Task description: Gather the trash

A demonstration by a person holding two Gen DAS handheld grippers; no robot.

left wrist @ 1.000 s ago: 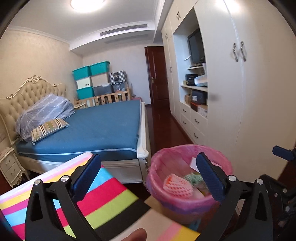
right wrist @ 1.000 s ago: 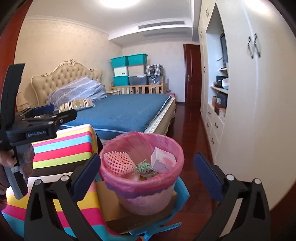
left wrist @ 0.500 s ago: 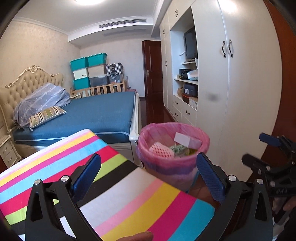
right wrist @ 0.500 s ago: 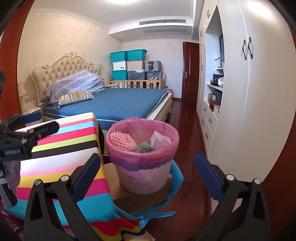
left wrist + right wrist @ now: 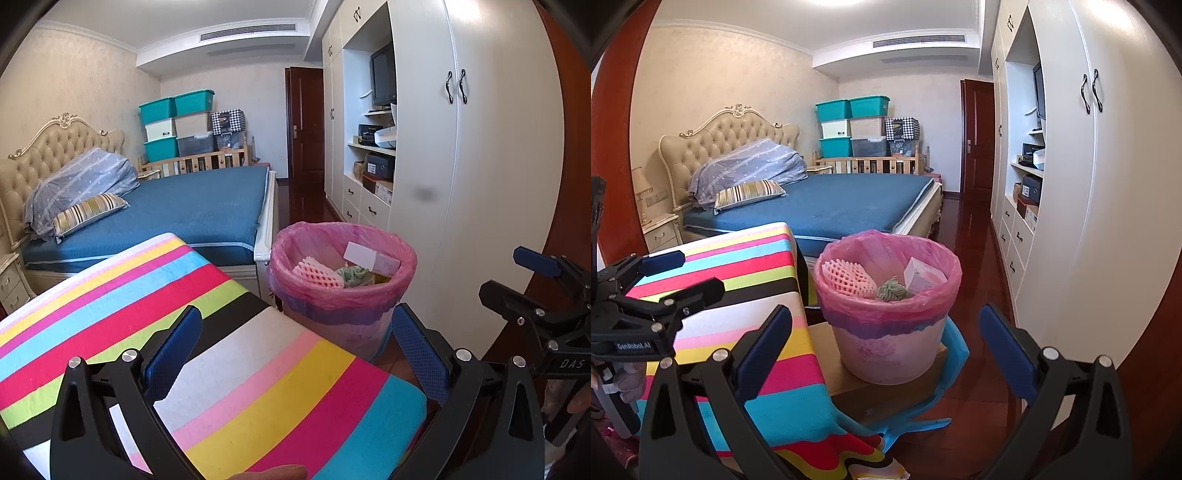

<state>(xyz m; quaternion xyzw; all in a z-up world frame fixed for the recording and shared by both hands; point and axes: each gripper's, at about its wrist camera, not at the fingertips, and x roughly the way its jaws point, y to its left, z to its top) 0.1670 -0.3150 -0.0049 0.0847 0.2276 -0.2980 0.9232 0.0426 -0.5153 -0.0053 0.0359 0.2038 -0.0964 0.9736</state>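
Both claws have pulled back from the bin (image 5: 888,314) since a moment ago. The left claw (image 5: 295,354) and right claw (image 5: 886,350) are wide open, holding nothing. Inside the pink-bagged bin beside the striped surface (image 5: 221,332) lie a foam net (image 5: 846,280), green wad (image 5: 894,290) and small box (image 5: 921,278).

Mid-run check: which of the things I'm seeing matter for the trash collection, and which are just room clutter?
Job items:
- bin with pink liner
- inside it: foam fruit net, small white box, green wad
- left gripper and right gripper, both open and empty

Just lying about:
- striped cloth
- bed, striped pillow
- stacked storage boxes
- wardrobe
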